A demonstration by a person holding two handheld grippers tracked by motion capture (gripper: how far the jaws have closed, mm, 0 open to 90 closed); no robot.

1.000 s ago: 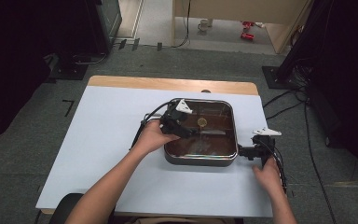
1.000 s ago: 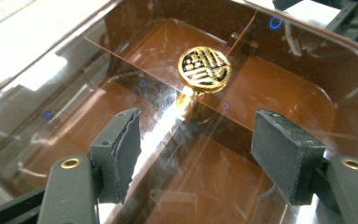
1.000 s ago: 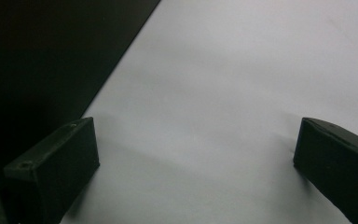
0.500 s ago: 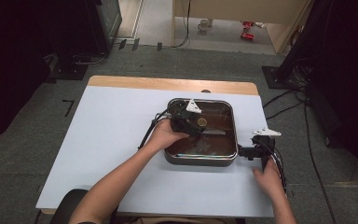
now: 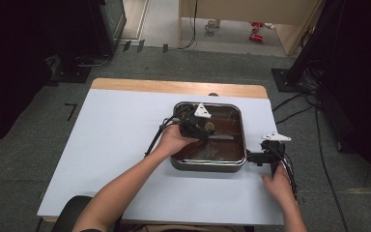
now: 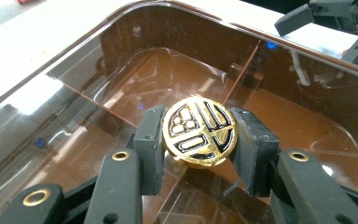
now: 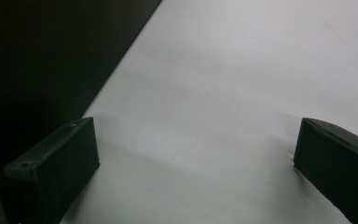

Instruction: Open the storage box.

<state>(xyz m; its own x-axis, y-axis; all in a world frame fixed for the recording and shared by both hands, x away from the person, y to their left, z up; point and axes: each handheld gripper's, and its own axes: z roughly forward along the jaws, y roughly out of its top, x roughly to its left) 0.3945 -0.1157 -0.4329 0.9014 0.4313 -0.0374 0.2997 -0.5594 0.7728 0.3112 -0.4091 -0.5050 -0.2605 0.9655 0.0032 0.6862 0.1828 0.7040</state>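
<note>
The lid (image 6: 121,79) is glossy, see-through brown glass. Its knob (image 6: 199,130) is shiny gold metal. The table (image 5: 116,145) looks matt and smooth.

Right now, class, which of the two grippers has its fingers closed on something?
The left gripper: its fingers have just been closing and now clamp the gold knob of the brown glass lid. The right gripper stands open over bare table.

no readable words or numbers, gold knob (image 6: 199,131) bears a black emblem (shapes, not legible lettering)
</note>
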